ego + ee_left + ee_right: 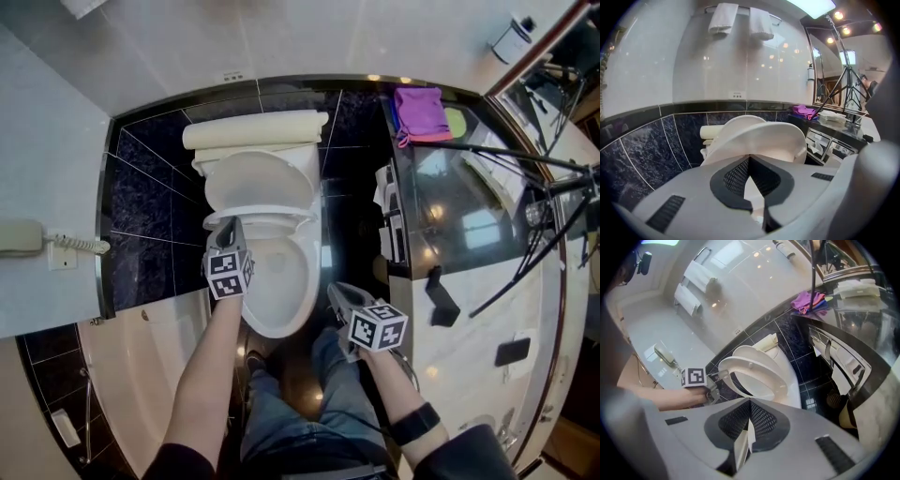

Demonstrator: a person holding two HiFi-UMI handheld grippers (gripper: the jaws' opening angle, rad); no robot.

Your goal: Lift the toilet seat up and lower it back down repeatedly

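The white toilet seat stands half raised over the bowl, tilted back toward the cream lid. My left gripper is at the seat's front rim, shut on it. In the left gripper view the seat fills the space just beyond the left gripper. The right gripper view shows the left gripper clamped on the rim of the seat. My right gripper hangs to the right of the bowl, shut, with nothing in it.
A dark glossy counter runs along the right with a purple cloth on it. A black tripod stands over it. A wall phone hangs at left. The person's legs are in front of the bowl. Towels hang above.
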